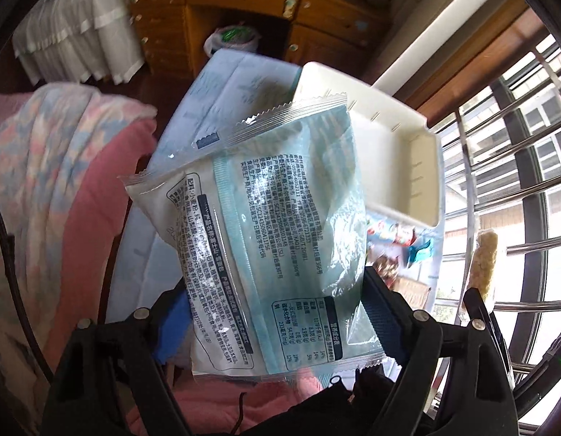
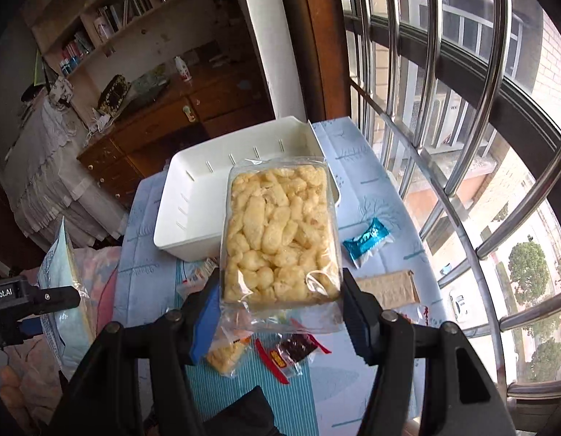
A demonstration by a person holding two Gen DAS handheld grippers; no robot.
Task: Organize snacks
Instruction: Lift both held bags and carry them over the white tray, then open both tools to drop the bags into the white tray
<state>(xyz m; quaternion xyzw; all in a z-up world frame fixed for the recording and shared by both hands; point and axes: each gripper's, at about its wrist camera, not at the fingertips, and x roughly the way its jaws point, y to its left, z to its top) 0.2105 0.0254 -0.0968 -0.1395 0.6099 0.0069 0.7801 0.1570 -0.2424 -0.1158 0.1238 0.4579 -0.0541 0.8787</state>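
Observation:
A pale teal and white snack packet (image 1: 280, 225) with printed text hangs in the air, clamped between the blue pads of my left gripper (image 1: 276, 290). Behind it a white plastic bin (image 1: 400, 167) sits on the table. My right gripper (image 2: 280, 283) is shut on a clear pack of yellow puffed snacks (image 2: 280, 232), held above the table in front of the white bin (image 2: 193, 218). The bin's inside looks bare where it shows. The left gripper (image 2: 33, 301) and its teal packet (image 2: 59, 272) appear at the left edge of the right wrist view.
On the light blue tablecloth (image 2: 353, 152) lie a blue packet (image 2: 367, 239), a brown cracker pack (image 2: 389, 287), a red and dark small packet (image 2: 291, 352) and a small yellow packet (image 2: 226, 356). Window bars (image 2: 443, 109) run along the right. A pink blanket (image 1: 80, 181) lies left.

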